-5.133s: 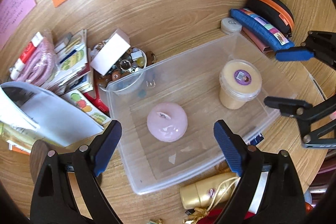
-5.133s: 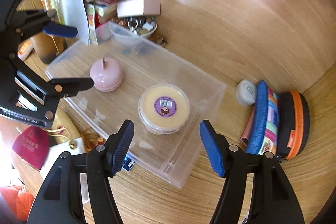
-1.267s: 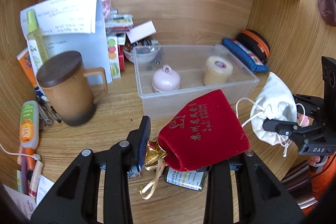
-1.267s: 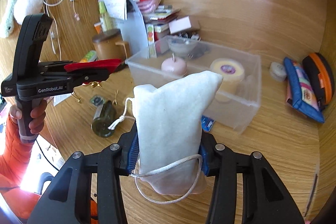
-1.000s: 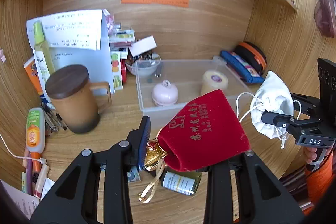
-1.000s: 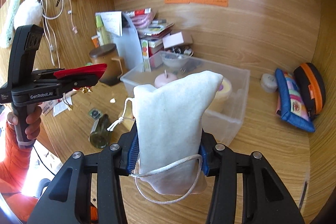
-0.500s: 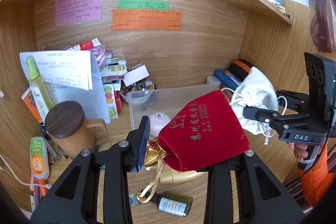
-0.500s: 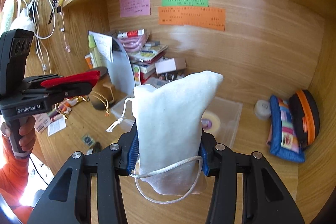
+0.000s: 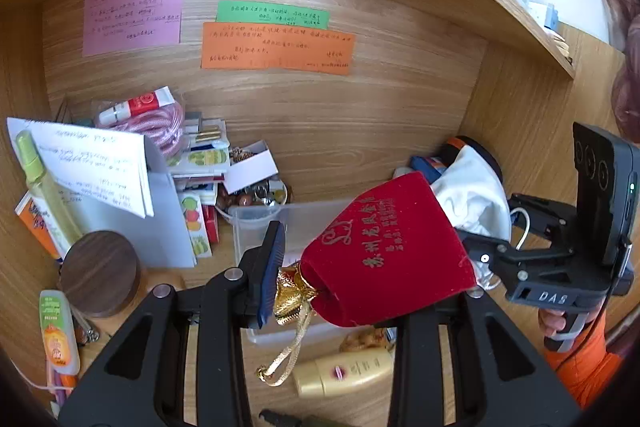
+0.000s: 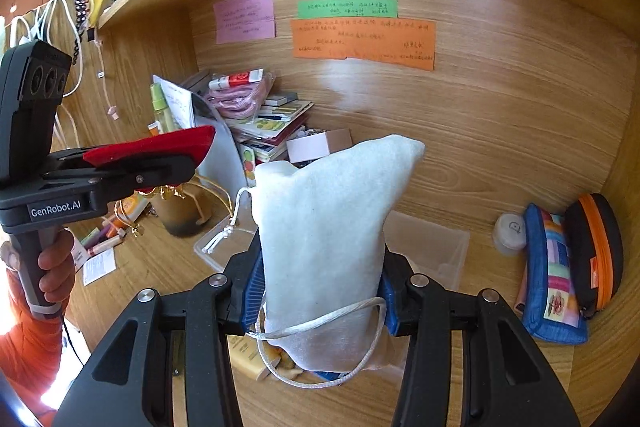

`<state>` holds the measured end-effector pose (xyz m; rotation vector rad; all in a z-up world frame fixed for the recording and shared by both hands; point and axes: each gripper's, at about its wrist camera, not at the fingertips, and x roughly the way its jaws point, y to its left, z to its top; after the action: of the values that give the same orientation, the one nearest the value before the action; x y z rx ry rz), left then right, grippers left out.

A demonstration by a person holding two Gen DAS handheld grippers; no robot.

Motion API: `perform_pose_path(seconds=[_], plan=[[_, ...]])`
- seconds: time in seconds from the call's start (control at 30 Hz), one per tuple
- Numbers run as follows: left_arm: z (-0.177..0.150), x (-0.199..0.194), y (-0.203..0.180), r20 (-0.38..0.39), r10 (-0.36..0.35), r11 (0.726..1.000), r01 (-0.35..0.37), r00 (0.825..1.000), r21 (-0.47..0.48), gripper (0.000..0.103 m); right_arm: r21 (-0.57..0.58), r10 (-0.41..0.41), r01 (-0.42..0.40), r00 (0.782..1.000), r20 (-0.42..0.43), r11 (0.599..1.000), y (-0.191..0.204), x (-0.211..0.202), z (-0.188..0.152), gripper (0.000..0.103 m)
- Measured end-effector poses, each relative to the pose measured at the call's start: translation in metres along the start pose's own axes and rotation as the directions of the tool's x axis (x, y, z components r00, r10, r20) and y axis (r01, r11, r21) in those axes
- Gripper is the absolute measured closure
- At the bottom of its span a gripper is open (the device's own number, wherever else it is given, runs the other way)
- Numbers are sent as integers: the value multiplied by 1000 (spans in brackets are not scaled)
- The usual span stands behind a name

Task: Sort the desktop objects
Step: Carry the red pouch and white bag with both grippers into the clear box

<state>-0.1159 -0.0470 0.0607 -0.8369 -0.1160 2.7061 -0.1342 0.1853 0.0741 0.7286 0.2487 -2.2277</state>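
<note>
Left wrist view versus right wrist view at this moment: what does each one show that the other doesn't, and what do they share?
Only the left wrist view shows the gold tube lying whole on the desk, the dark wooden lid on the brown mug, and the gold lettering on the red pouch.

Only the right wrist view shows the blue patchwork case in full, the small white round case beside it, and the cords hanging at far left.

Both show the left gripper shut on the red pouch, the right gripper shut on the white drawstring bag, the clear bin and the three coloured notes.
</note>
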Motion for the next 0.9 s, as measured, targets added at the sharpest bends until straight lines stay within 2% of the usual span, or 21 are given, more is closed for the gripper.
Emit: perform_pose_path(seconds=[0.17, 0.47, 0.9], plan=[[9, 18, 3, 1, 2, 1000, -2, 1000, -18, 70, 20, 9, -9, 1000, -11, 1000, -7, 15, 6, 60], [21, 59, 9, -46, 18, 998, -21, 999, -51, 70, 7, 7, -7, 998, -58, 1000, -15, 43, 16, 60], [9, 104, 20, -120, 26, 996, -36, 992, -85, 70, -8, 21, -22, 990, -139, 1000, -19, 80, 16, 60]])
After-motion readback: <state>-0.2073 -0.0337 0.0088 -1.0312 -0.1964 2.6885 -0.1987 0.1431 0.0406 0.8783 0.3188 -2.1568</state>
